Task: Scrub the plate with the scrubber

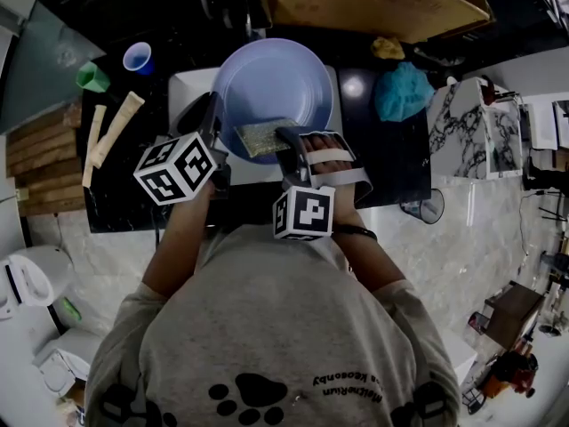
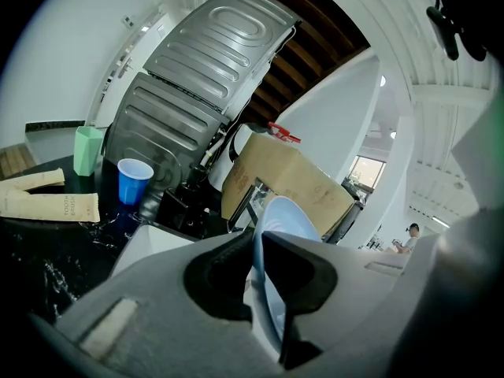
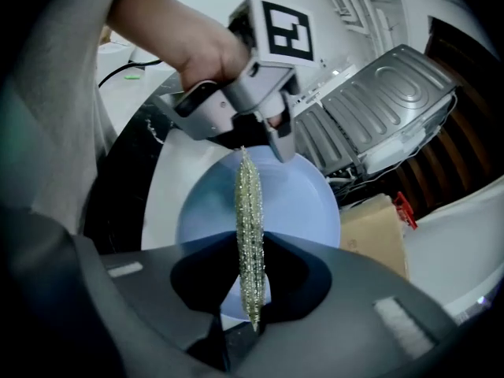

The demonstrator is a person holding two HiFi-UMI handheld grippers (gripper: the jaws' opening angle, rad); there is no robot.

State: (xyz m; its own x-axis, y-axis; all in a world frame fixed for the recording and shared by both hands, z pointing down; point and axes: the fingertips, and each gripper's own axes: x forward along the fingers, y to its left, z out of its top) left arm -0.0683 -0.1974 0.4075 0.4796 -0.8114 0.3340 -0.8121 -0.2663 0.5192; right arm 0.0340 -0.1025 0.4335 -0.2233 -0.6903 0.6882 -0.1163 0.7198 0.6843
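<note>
Over a white basin (image 1: 188, 87) on the dark desk (image 1: 391, 158), the left gripper (image 1: 214, 121) has its jaws clamped on the blue plate's (image 1: 271, 83) near-left rim to steady it. The right gripper's (image 1: 289, 137) jaws pinch the glittery scrubber (image 1: 258, 139) at the near edge, apparently ready to scrub.

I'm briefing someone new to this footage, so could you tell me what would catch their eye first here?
The large pale blue plate at the centre of the head view stands out first, its near rim clamped in the left gripper. Right beside that, the glittery scrubber is pinched between the fingers of the right gripper, at the plate's near edge.
</note>
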